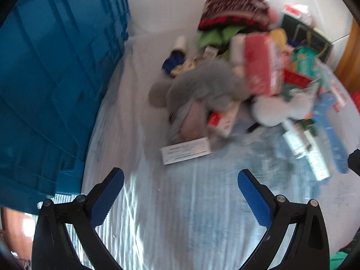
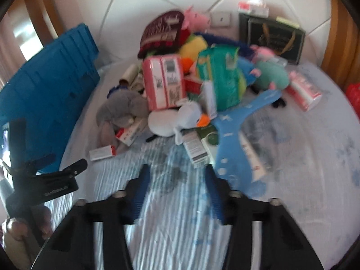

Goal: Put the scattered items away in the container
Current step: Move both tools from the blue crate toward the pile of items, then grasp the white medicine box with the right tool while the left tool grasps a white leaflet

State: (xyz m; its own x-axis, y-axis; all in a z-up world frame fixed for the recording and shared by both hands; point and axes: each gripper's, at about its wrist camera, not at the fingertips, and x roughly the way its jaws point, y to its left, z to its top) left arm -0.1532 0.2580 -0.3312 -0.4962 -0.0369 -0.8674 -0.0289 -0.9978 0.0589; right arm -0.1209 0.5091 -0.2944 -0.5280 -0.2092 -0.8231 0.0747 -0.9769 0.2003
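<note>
- I see the bed [image 2: 292, 157] spread out beneath both my grippers, its pale blue striped sheet taking up most of either view.
- The blue crate [image 1: 56, 78] stands at the left edge of the bed, just beside the pile; I cannot see inside it, so I cannot tell whether anything is in it yet.
- The pile [image 2: 202, 85] of toys, boxes and packets lies heaped at the far middle of the bed, so I judge nearly all the tidying is left.
- The grey plush toy [image 1: 202, 85] slumps on the pile's near left side, soft and floppy.
- The pink box [image 2: 163, 81] stands upright behind it.
- The small white box [image 1: 186, 150] lies flat nearest my left gripper.
- My left gripper [image 1: 180, 184] is spread wide and empty.
- My right gripper [image 2: 177, 175] has its fingers drawn partway in, nothing between them.
</note>
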